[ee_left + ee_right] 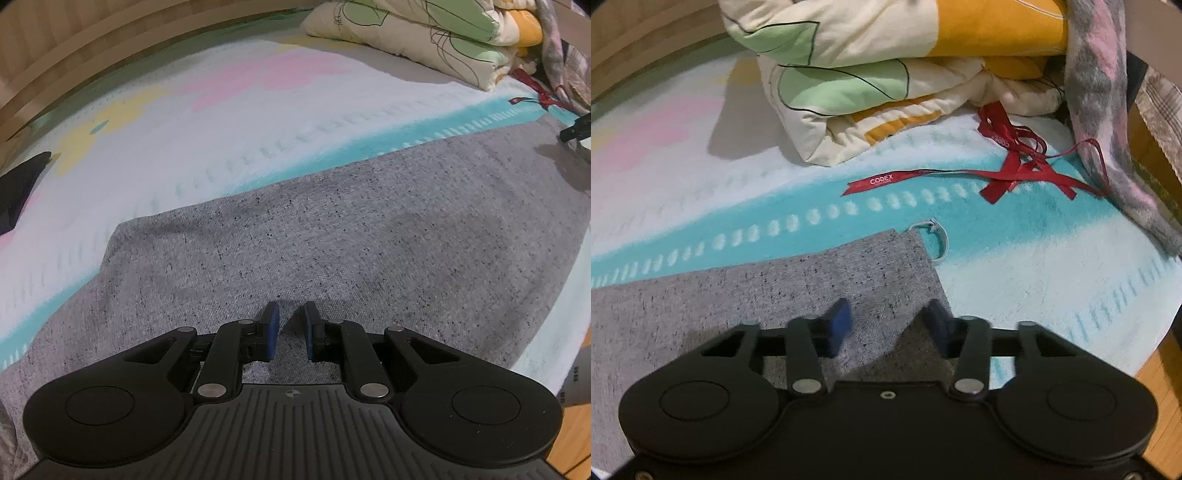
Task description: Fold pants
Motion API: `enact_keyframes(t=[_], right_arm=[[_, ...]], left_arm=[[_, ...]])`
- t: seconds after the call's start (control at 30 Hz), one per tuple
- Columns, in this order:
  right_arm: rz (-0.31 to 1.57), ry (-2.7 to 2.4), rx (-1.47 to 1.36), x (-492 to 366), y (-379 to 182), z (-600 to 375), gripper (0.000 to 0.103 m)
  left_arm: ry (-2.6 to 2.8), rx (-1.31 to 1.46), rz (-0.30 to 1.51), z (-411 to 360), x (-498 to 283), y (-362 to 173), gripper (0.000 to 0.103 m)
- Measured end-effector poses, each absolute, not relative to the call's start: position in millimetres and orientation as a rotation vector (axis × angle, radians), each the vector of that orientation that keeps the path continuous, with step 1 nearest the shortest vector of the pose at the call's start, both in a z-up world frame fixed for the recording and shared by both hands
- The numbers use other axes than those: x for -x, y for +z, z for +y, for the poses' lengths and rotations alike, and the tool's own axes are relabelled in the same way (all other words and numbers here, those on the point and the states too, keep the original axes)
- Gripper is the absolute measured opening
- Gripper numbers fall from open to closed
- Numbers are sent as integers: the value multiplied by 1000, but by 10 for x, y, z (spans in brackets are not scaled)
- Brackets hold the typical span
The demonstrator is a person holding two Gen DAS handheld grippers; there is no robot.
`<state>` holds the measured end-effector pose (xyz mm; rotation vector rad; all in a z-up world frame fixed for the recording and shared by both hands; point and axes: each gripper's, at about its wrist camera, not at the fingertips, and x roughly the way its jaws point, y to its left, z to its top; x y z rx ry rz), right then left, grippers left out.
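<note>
One pair of grey speckled pants [332,236] is lying flat across the bed, spreading over the one pastel blanket [229,122] with its teal band, and both grippers are hovering low over the cloth. The left gripper [291,317] is pointing down at the middle of the grey fabric, its two blue pads [273,328] sitting close together with only a narrow slot between them; a small ridge of cloth seems to be rising into that slot, though from this angle it is hard to say whether the pads are actually pinching it. Over on the right, the right gripper [886,321] is hanging above the pants' corner [908,258], its two fingers standing clearly apart with grey fabric showing between them and neither pad pressing on it. Just beyond that corner, one small pale loop [936,240] is lying on the teal stripe. Farther back, one tangled red ribbon [1004,177] printed with white lettering is sprawling across the blanket, one folded quilt [857,85] in cream, green and orange is sitting behind it, and one grey-and-pink fuzzy cloth [1108,122] is draping down at the right edge.
</note>
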<state>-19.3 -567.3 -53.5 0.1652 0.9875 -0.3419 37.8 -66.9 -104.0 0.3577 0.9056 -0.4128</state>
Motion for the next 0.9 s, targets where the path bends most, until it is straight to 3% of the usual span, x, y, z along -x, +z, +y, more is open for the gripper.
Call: enact_keyframes(t=[0.13, 0.23, 0.27, 0.43, 0.53, 0.57, 0.63, 0.67, 0.7, 0.9], right_arm=[[997, -325, -155, 205, -527, -5628, 41], [1030, -327, -120, 155, -560, -5544, 19], [1037, -331, -85, 130, -553, -5485, 6], [1093, -521, 29, -11, -698, -5509, 4], [1051, -512, -59, 39, -626, -5596, 6], [1061, -512, -92, 49, -601, -5640, 12], [1057, -522, -214, 122, -557, -5792, 32], [1049, -541, -279, 162, -532, -5886, 52], [1041, -562, -344, 219, -507, -5969, 62], [1008, -579, -689, 627, -514, -6296, 65]], left_arm=[[-413, -347, 910, -647, -382, -1029, 14], [-410, -325, 921, -638, -403, -993, 14], [-417, -309, 920, -634, -407, -966, 14], [-471, -279, 902, -657, -392, -931, 14], [-465, -282, 925, -654, -406, -1014, 14], [-463, -270, 919, -641, -401, -1021, 14], [-466, -279, 919, -647, -398, -1019, 14], [-465, -281, 923, -654, -401, -1016, 15], [-461, -280, 926, -654, -405, -1020, 14], [-454, -280, 927, -667, -406, -1017, 14]])
